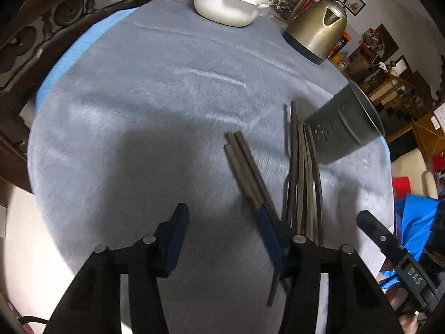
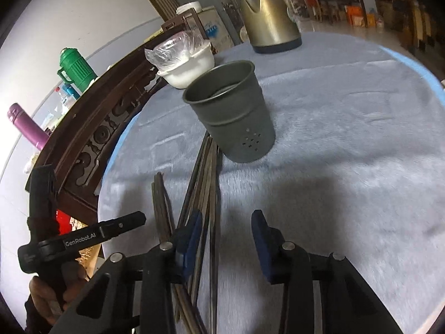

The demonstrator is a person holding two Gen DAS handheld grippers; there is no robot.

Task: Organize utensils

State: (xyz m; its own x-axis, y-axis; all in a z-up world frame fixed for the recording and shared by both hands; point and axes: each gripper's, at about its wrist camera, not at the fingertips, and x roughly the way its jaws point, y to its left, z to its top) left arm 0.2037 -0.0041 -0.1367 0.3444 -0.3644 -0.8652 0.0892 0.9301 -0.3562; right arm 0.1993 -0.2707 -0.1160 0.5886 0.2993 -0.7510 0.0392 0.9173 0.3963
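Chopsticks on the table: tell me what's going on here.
A person is working with a claw in each hand over a round table covered with a grey cloth. Dark chopsticks lie loose on the cloth in two bunches, right beside an upright, empty metal holder. The left claw and the right claw are both low over the near ends of the chopsticks, jaws apart and gripping nothing yet. A kettle and a white bowl stand at the far side.
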